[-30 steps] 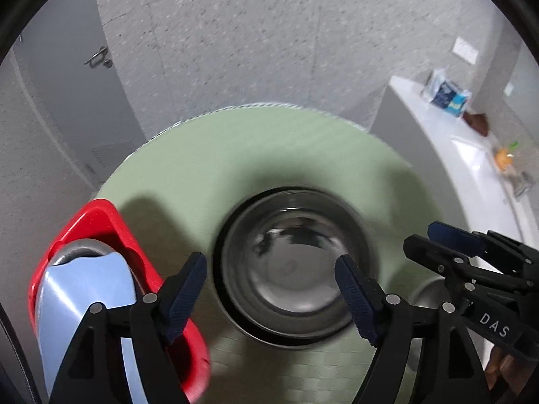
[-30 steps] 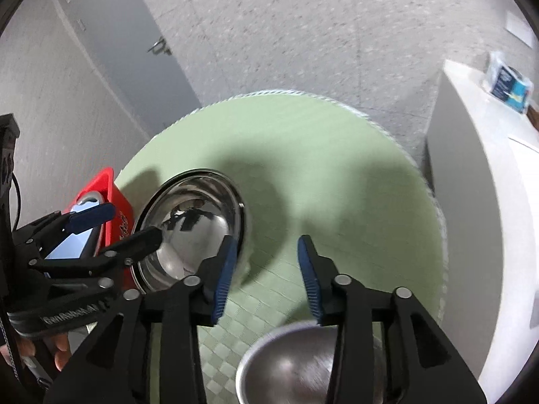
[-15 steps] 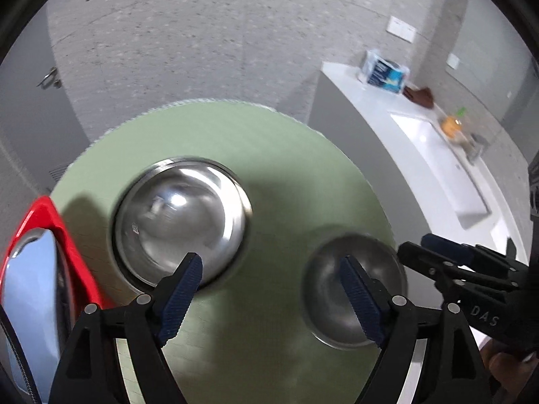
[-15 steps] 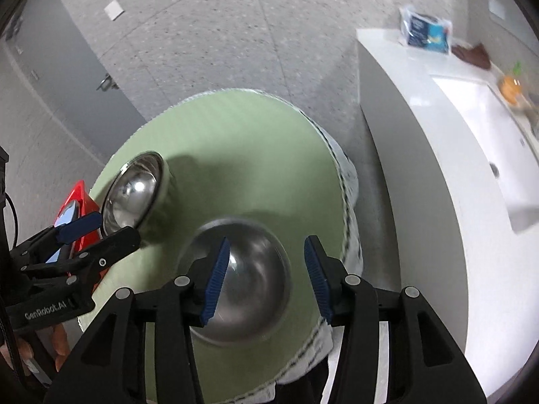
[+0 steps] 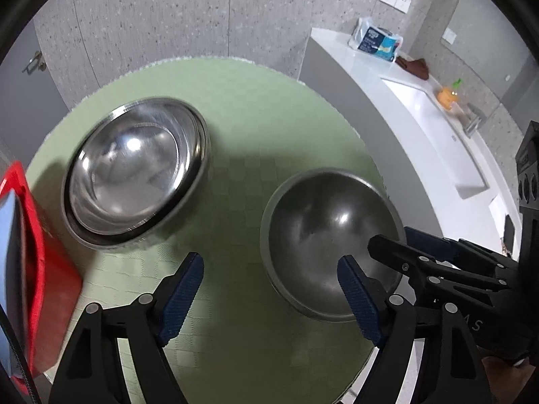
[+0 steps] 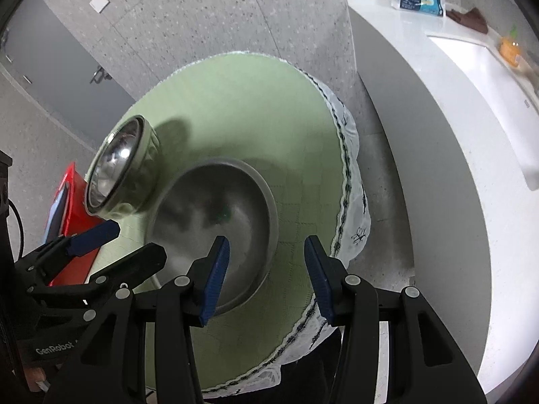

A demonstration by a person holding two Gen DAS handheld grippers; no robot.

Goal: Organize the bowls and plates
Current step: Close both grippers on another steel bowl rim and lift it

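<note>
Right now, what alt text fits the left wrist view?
Two steel bowls sit apart on a round green table: a shiny stacked bowl at left, a dull bowl at right. The open left claw hovers above them.

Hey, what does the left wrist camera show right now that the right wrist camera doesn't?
Only the left wrist view looks down into the stacked bowls, showing one nested inside another, and catches the faucet at the sink. Only the right wrist view shows the tablecloth's white patterned skirt hanging over the edge. Both show the single grey bowl, the green round table, the red bin, the white counter, and both tools, left and right, open and empty.
</note>
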